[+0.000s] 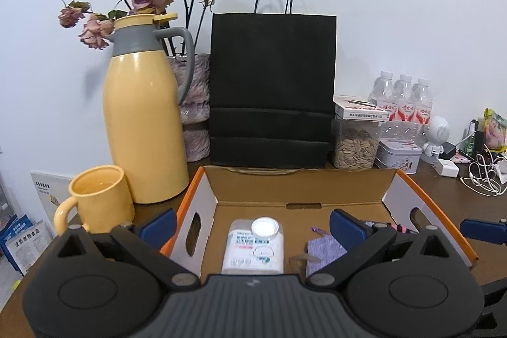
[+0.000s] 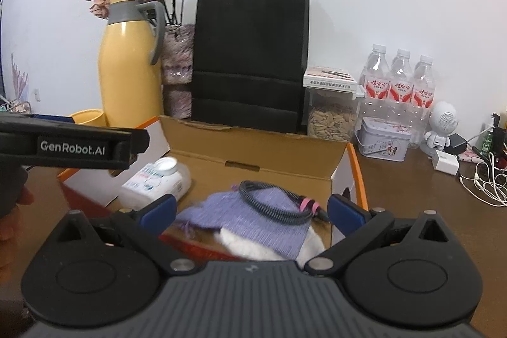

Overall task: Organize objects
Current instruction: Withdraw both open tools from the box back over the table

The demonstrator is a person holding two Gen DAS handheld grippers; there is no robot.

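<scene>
While the bottle (image 1: 253, 246) lies flat on the box (image 1: 301, 187) floor, cap toward the back wall, it looks light, rigid and a bit slick, so I'd pinch it across the flat body, not the round cap. Beside it sits the purple cloth (image 2: 250, 219), soft and floppy, with a springy black cable (image 2: 272, 203) draped on top. Left gripper (image 1: 253, 220) hangs wide open over the bottle, holding nothing; right gripper (image 2: 252, 209) likewise spread wide, empty, above the cloth.
</scene>
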